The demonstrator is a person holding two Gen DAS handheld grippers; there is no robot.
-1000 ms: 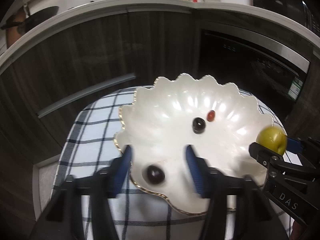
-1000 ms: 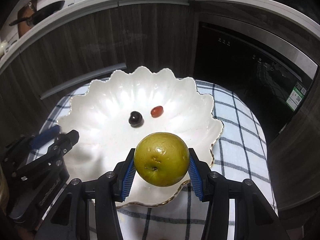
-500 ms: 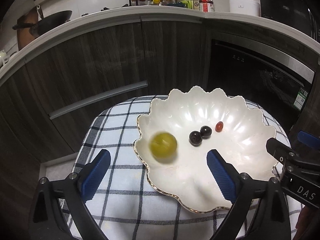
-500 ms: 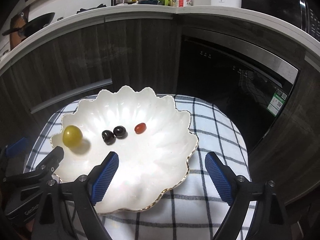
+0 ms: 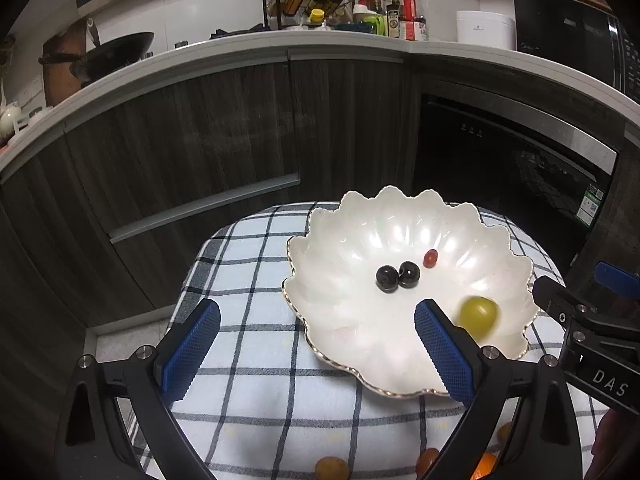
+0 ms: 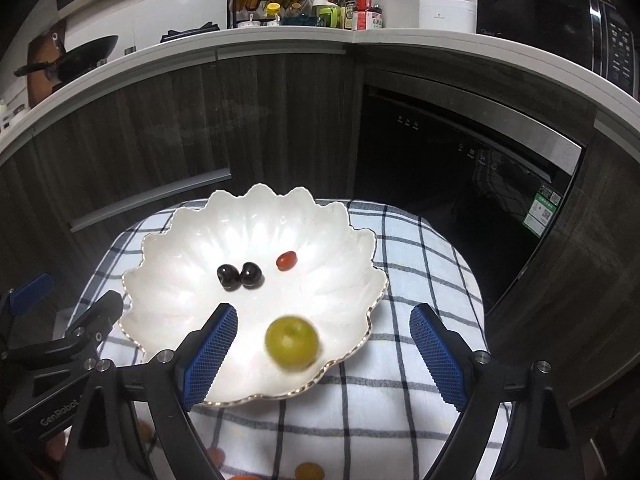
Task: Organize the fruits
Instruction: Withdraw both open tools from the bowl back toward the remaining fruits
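A white scalloped bowl (image 5: 352,320) (image 6: 180,248) sits on a checked cloth. In it lie two dark round fruits (image 5: 387,279) (image 6: 228,277) touching each other, with a small red fruit (image 5: 430,258) (image 6: 287,261) just beyond them. A green round fruit (image 5: 478,317) (image 6: 292,342), blurred with motion, is loose near the bowl's near rim. My left gripper (image 5: 316,312) is open above the bowl's left edge, nothing between its pads. My right gripper (image 6: 323,314) hangs open above the green fruit without touching it. Each gripper shows in the other's view, the right gripper (image 5: 572,280) and the left gripper (image 6: 76,296).
Several small orange fruits (image 5: 331,468) (image 6: 309,471) lie on the cloth at the near edge. Dark cabinets and a black built-in appliance (image 6: 460,168) stand behind the table. The counter above carries a wok (image 5: 116,54) and bottles.
Both grippers opened wide, rose and drew back. The right one let go of the green fruit, which rolled left and then back right. The left one's dark fruit rolled next to the other.
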